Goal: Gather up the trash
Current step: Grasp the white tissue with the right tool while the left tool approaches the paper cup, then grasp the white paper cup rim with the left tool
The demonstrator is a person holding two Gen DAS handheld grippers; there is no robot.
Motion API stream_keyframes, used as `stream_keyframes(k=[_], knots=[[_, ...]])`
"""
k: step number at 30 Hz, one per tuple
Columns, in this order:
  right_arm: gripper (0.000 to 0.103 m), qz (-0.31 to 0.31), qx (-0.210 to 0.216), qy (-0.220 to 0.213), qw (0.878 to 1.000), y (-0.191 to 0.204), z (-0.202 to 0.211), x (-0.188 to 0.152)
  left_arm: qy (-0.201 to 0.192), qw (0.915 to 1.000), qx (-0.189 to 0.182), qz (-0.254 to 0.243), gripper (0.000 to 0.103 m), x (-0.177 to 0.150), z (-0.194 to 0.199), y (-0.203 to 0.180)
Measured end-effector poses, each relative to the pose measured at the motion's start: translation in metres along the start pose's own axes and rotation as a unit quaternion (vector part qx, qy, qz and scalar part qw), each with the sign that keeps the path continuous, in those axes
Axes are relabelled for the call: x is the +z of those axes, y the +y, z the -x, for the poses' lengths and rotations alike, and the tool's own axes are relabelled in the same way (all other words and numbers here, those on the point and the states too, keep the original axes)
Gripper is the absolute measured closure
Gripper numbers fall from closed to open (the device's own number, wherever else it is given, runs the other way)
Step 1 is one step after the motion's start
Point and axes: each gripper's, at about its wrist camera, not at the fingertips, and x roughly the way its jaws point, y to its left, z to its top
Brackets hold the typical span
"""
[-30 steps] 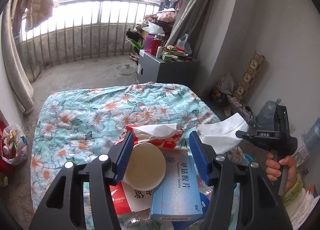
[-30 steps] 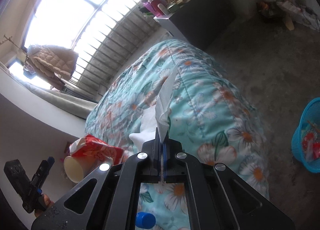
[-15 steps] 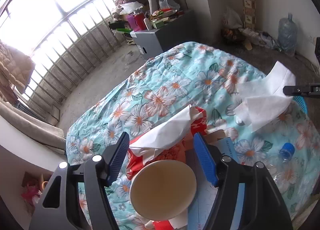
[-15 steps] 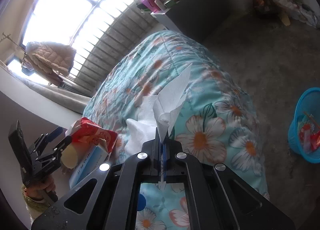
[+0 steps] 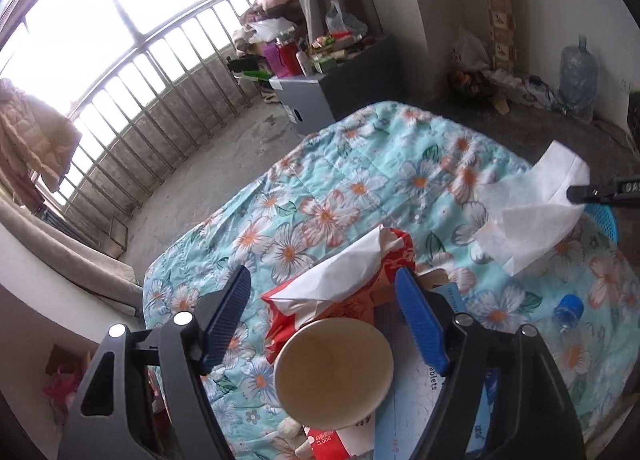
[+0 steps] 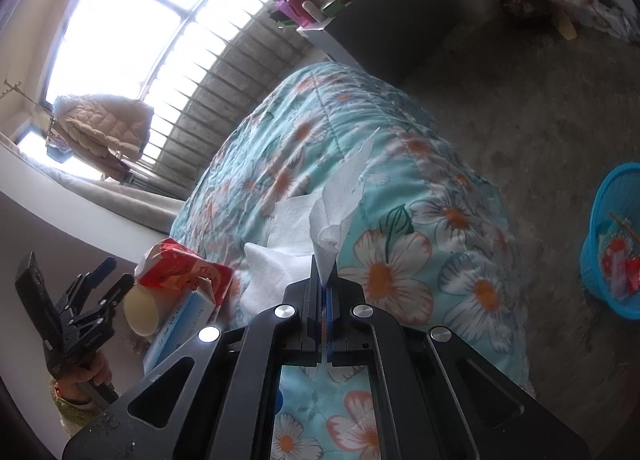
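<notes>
My right gripper is shut on a white tissue and holds it above the floral-covered table; the tissue also shows in the left wrist view. My left gripper is open above a paper cup that lies against a red tissue pack. A light blue medicine box lies beside the cup. A blue bottle cap sits on the cloth. A blue trash basket with trash stands on the floor to the right.
A grey cabinet with bottles and clutter stands beyond the table by the barred window. A water jug and bags sit by the far wall. A jacket hangs at the window.
My left gripper has tilted and drawn back, bringing the cup lower between its open fingers. My right gripper still holds the tissue and has shifted slightly toward the basket side.
</notes>
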Motion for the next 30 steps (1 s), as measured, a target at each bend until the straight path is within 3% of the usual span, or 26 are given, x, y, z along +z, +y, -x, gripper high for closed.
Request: stream_keyframes(k=[5, 11, 16, 19, 21, 22, 24, 30], knots=[[0.103, -0.008, 0.006, 0.003, 1.000, -0.006, 0.001, 0.000, -0.027, 0.9976, -0.003, 0.064, 0.028, -0.024, 0.032, 0.019], [0.103, -0.007, 0.006, 0.007, 1.000, -0.004, 0.001, -0.003, 0.007, 0.9938, 0.006, 0.111, 0.028, -0.061, 0.016, 0.033], [0.103, -0.003, 0.003, 0.005, 1.000, 0.002, 0.003, -0.005, 0.041, 0.9790, -0.035, 0.197, 0.051, -0.077, -0.012, 0.056], [0.103, -0.001, 0.001, 0.002, 1.000, 0.005, 0.004, -0.006, 0.042, 0.9720, -0.055, 0.225, 0.069, -0.081, -0.019, 0.064], [0.103, -0.001, 0.000, -0.001, 1.000, 0.007, 0.005, -0.006, 0.046, 0.9679, -0.063, 0.239, 0.089, -0.083, -0.022, 0.067], [0.103, 0.000, 0.000, -0.001, 1.000, 0.008, 0.005, -0.006, 0.048, 0.9657, -0.067, 0.246, 0.093, -0.085, -0.023, 0.069], [0.103, 0.001, 0.001, -0.004, 1.000, 0.010, 0.007, -0.007, 0.045, 0.9636, -0.066, 0.255, 0.099, -0.088, -0.022, 0.071], [0.103, 0.021, 0.013, -0.022, 0.999, 0.021, 0.019, -0.007, 0.021, 0.9572, -0.056, 0.283, 0.099, -0.097, 0.002, 0.089]])
